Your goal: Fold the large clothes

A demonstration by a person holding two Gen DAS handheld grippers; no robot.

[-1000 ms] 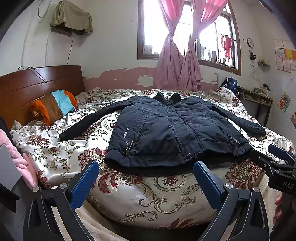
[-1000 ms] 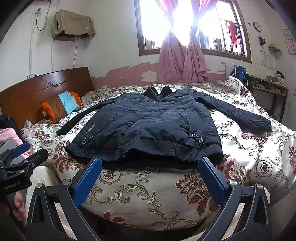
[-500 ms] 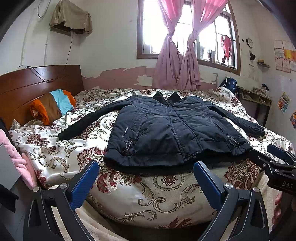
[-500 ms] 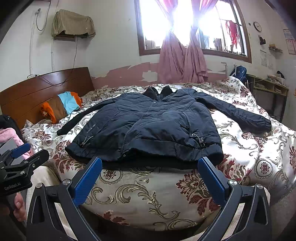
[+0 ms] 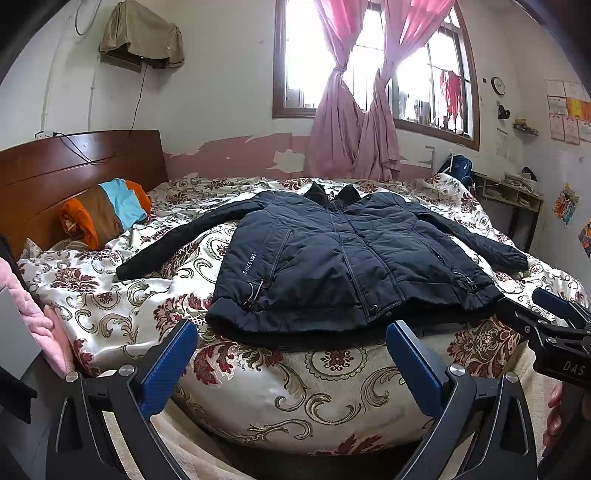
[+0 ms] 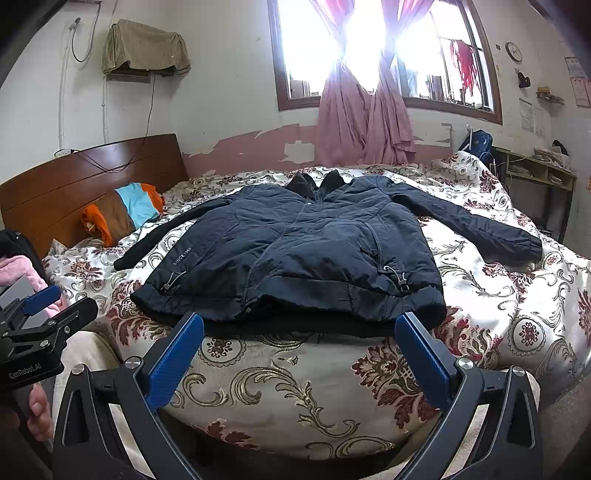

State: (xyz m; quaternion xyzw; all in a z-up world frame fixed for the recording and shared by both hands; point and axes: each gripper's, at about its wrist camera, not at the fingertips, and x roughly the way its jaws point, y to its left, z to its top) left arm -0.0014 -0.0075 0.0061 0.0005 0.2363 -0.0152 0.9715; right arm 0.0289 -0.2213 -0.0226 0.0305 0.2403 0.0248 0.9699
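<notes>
At far left of the left wrist view, a pink fleece blanket [image 5: 35, 321] at the frame edge, with a wooden headboard [image 5: 74, 170] rising behind it. Just right of that, an orange, brown and blue striped pillow [image 5: 107, 214] resting on the bed [image 5: 110, 295] under its floral cream cover. Up on the wall at upper left, an olive cloth [image 5: 142, 35] draped over a small shelf. Centre frame, a dark navy jacket [image 5: 332, 258] spread flat, front up and zipped, collar toward the window [image 5: 369, 59], both sleeves stretched out to the sides, hem lying at the near edge of the mattress. Low in the frame, the left gripper [image 5: 290, 362] with jaws spread wide and empty, blue pads just short of the hem, not touching it. Above centre, pink curtains [image 5: 354, 122] knotted at the window. At right edge, the right gripper [image 5: 554, 325] seen from the side, its own camera showing the same gripper [image 6: 299, 354] with jaws wide apart, nothing between them, close below the hem of the jacket [image 6: 295, 254]. Far right, a wooden shelf unit [image 5: 513, 195] against the wall.
</notes>
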